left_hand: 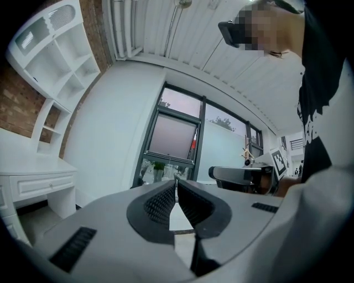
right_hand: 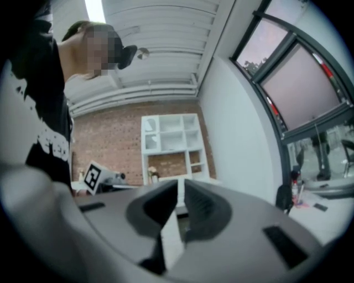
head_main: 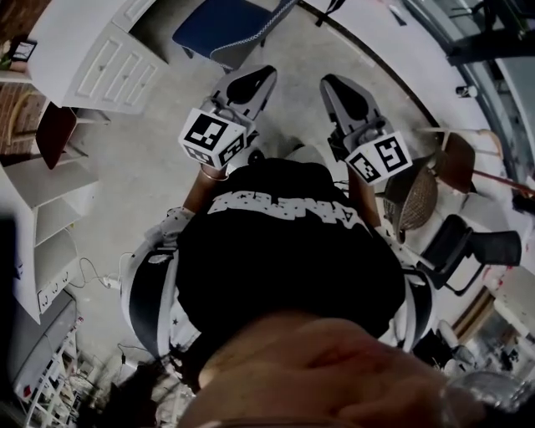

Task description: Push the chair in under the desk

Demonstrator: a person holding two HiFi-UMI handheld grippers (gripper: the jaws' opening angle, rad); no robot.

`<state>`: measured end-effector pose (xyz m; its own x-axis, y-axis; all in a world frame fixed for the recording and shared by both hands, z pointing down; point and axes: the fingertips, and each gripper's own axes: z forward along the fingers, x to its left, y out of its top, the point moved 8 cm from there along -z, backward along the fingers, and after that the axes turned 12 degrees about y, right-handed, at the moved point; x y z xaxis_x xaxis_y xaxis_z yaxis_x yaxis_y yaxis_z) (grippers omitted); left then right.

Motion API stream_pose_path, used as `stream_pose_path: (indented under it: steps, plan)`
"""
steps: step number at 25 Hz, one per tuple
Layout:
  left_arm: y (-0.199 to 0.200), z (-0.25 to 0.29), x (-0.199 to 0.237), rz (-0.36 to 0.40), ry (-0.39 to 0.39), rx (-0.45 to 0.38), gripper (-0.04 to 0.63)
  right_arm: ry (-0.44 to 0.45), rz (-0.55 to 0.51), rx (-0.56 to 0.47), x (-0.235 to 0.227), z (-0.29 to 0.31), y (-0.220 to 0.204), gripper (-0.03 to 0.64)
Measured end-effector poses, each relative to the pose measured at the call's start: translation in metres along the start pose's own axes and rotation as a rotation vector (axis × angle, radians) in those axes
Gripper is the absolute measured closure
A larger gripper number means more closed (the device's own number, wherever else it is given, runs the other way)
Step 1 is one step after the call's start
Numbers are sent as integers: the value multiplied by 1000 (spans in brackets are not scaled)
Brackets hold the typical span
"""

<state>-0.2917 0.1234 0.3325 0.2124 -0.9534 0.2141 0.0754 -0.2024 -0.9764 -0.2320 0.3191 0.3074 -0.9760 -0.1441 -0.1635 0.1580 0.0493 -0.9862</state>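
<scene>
Behind left gripper [head_main: 252, 82] and right gripper [head_main: 345, 92], shirt lettering [head_main: 284, 207] is unreadable.

Brick wall [right_hand: 108, 141], dark-framed window [left_hand: 174, 138], white slat ceiling [right_hand: 166, 50] w/ strip light [right_hand: 95, 10].

Left gripper [head_main: 253, 84] and right gripper [head_main: 344, 92] sit side by side ahead of the person's body. Beyond them (touching neither) stands the chair [head_main: 219, 25], the desk [head_main: 109, 58] at its left. Shelves [head_main: 38, 217] line the far left; a woven chair [head_main: 415, 199] and office chair [head_main: 464, 247] stand right.
</scene>
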Motion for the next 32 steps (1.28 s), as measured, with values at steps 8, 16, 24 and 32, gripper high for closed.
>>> stream_pose_path:
  steps: [8, 16, 24, 32]
  plan:
    - [11, 12, 6, -13, 49, -2, 549, 26, 19, 18, -21, 7, 12, 584]
    - [5, 48, 13, 15, 161, 5, 549, 127, 36, 10, -80, 22, 10, 584]
    - [-5, 95, 18, 33, 241, 41, 549, 184, 63, 7, -144, 29, 4, 584]
    - [-1, 157, 2, 68, 256, 49, 549, 204, 68, -8, -204, 11, 16, 584]
